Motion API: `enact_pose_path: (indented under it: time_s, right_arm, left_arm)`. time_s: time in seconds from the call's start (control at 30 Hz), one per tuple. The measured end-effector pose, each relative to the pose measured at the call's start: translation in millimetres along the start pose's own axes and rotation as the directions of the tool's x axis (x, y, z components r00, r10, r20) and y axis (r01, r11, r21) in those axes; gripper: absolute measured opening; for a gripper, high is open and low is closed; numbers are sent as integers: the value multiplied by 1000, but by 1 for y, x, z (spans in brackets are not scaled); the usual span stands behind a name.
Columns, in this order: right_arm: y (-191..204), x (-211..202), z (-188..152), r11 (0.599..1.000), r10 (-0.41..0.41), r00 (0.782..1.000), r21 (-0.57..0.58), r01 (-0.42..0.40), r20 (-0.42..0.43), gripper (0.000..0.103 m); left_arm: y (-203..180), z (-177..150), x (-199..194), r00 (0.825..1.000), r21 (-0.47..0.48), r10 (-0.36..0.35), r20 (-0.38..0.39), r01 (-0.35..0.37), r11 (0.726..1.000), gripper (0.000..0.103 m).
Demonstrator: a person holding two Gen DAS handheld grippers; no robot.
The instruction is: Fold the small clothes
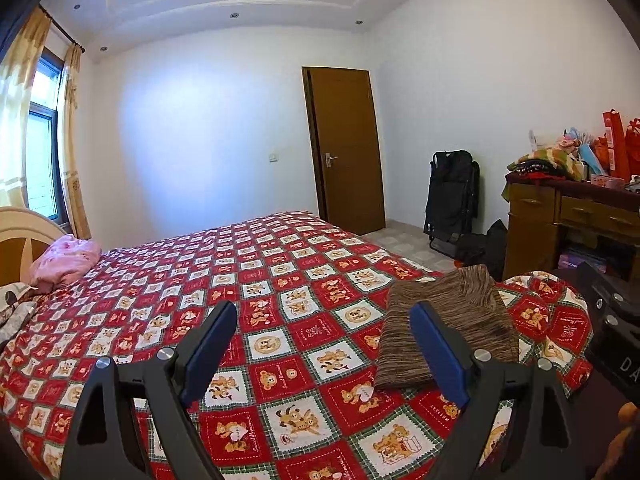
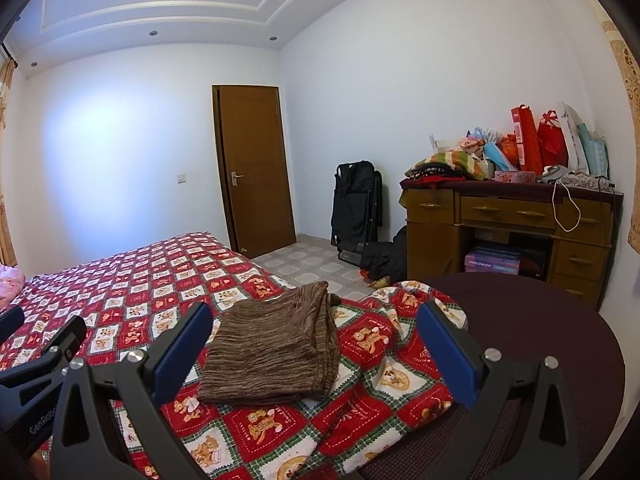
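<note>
Folding looks finished for the one garment in view: a brown striped knitted cloth [image 2: 272, 348] lies as a neat flat rectangle on the red teddy-bear patchwork quilt [image 1: 248, 280] of the bed, near its right-hand corner. The left claw [image 1: 328, 356] hangs wide open and empty just left of it; the right claw [image 2: 316, 344] is equally wide, holding nothing, the cloth lying beyond its blue pads [image 2: 178, 352]. No other small garment to fold shows on the quilt.

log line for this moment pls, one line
left tool: open, empty | right tool: open, empty | brown garment: folded, on bedspread | contact: none
</note>
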State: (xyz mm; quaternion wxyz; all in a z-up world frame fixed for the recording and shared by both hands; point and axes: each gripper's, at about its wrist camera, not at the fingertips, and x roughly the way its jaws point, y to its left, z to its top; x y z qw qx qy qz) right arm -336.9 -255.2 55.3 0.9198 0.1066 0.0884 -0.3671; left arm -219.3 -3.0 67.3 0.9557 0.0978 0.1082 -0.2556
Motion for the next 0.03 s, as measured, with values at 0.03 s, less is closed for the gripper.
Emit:
enact_pose_path:
  time_s: [0.03]
  right_arm:
    - [0, 0, 0, 1000, 1, 1000, -1, -1, -1, 103]
  left_arm:
    - [0, 0, 0, 1000, 1, -8, -4, 8, 1000, 89]
